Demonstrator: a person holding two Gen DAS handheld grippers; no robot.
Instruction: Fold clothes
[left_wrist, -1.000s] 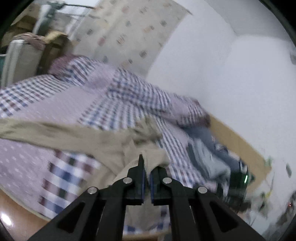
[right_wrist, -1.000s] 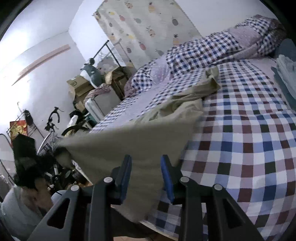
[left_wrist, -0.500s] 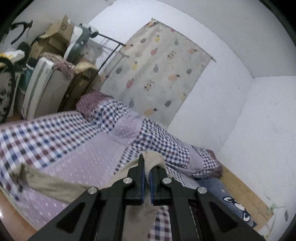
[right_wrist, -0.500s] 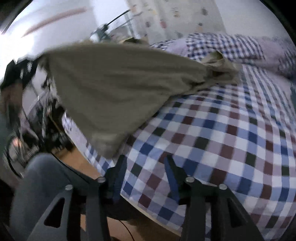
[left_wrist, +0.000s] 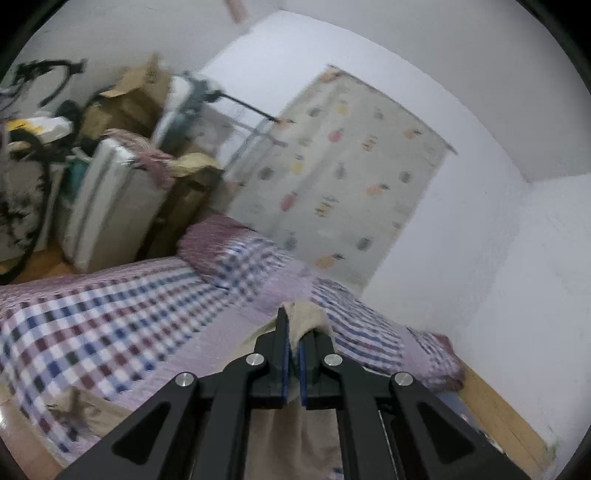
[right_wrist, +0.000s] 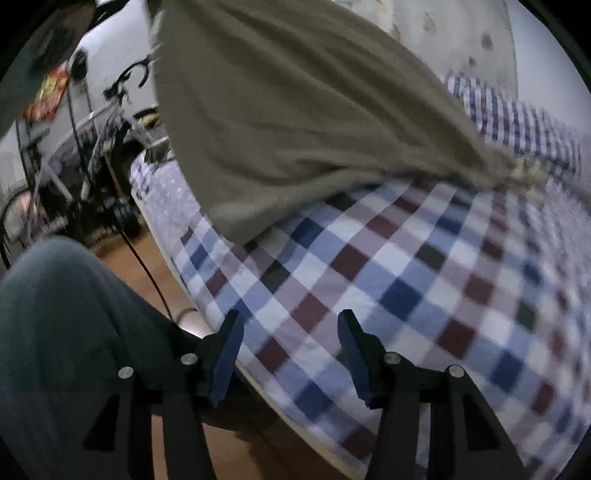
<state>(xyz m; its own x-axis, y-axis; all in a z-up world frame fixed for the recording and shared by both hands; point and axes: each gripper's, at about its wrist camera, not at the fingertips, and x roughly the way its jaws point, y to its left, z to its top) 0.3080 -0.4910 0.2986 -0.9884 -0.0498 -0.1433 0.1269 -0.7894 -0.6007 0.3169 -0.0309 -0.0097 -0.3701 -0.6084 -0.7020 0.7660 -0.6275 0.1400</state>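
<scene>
My left gripper (left_wrist: 292, 332) is shut on a fold of a khaki garment (left_wrist: 306, 317), which bunches above the fingertips and hangs down below them. In the right wrist view the same khaki garment (right_wrist: 295, 110) hangs stretched in the air above the checked bedspread (right_wrist: 406, 295), its far end (right_wrist: 517, 173) bunched down on the bed. My right gripper (right_wrist: 290, 328) is open and empty, low over the near edge of the bed, below the hanging cloth.
The bed (left_wrist: 110, 314) has a checked cover and a rumpled checked quilt (left_wrist: 362, 325) by the wall. Cardboard boxes (left_wrist: 129, 99), a white appliance (left_wrist: 107, 206) and a bicycle (right_wrist: 74, 147) stand left of the bed. The person's leg (right_wrist: 55, 332) is beside the right gripper.
The left gripper has lifted the khaki garment higher and swung it left. The cloth now hangs above the right gripper, which stays open and has dropped toward the bed edge.
</scene>
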